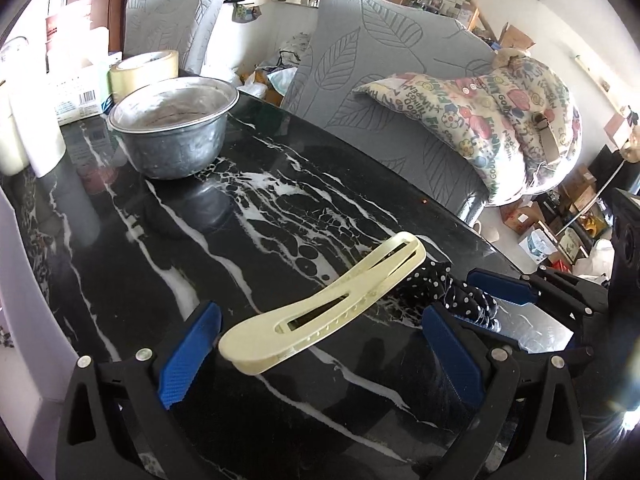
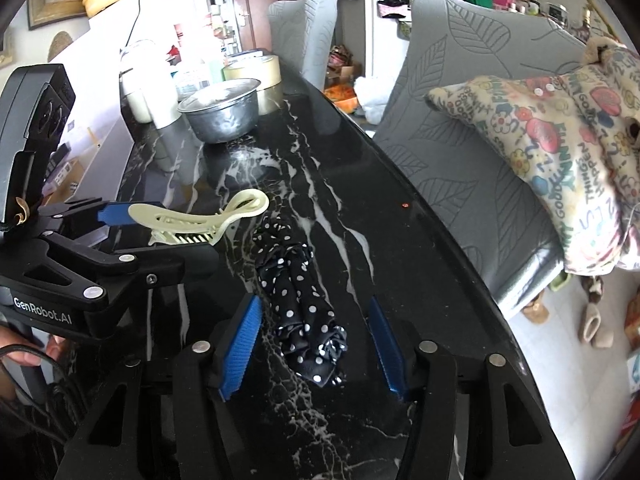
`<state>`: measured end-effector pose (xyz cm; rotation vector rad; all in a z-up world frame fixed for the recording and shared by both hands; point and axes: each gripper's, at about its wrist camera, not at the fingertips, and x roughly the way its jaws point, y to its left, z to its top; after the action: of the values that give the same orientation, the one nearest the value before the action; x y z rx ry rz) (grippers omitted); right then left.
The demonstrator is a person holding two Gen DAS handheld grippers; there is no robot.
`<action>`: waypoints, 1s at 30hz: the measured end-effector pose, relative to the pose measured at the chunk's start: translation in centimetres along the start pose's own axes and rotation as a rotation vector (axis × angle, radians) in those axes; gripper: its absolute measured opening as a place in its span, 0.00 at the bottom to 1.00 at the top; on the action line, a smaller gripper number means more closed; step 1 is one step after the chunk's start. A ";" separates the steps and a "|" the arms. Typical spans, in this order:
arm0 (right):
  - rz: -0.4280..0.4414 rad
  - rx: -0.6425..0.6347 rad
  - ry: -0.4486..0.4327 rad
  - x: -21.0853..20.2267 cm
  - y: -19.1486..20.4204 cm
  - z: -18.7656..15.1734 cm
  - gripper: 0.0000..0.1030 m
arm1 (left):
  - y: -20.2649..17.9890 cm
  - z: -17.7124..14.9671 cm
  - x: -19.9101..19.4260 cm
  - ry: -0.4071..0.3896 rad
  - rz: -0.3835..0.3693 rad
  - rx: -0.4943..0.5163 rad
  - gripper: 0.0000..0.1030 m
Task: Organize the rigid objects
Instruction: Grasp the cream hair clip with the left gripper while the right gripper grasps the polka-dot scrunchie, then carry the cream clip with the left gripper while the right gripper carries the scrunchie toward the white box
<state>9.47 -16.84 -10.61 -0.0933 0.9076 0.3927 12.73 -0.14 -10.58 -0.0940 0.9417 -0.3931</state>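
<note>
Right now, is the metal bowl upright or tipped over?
Upright: the metal bowl sits on its base on the marble table, rim facing up. Contents cannot be told.

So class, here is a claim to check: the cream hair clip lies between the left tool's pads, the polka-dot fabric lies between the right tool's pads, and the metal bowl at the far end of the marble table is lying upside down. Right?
Not quite. The metal bowl stands upright, its open mouth facing up, as the left wrist view shows. The rest holds: the cream hair clip lies between the left tool's pads, and the polka-dot fabric between the right tool's pads, on the marble table.
</note>
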 end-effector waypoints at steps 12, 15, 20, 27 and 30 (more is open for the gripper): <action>-0.051 -0.013 -0.005 -1.0 -0.3 -1.0 0.25 | -0.7 -0.1 -0.3 -0.038 0.002 0.067 0.94; -0.056 -0.005 -0.003 -1.4 -0.6 -1.3 0.25 | -1.1 -0.2 0.0 -0.030 0.007 0.087 0.83; -0.069 0.006 -0.003 -2.1 -1.1 -1.6 0.25 | -2.2 -0.5 0.2 -0.018 0.024 0.135 0.59; -0.074 0.015 0.007 -2.4 -1.6 -2.1 0.25 | -2.9 -0.8 -0.3 -0.047 0.043 0.170 0.20; -0.076 0.019 0.010 -2.4 -1.6 -2.2 0.25 | -4.0 -1.0 -0.6 -0.072 0.066 0.224 0.20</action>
<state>7.08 -19.58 -10.20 -0.1114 0.9145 0.3134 10.44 -3.49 -9.71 0.1256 0.8223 -0.4288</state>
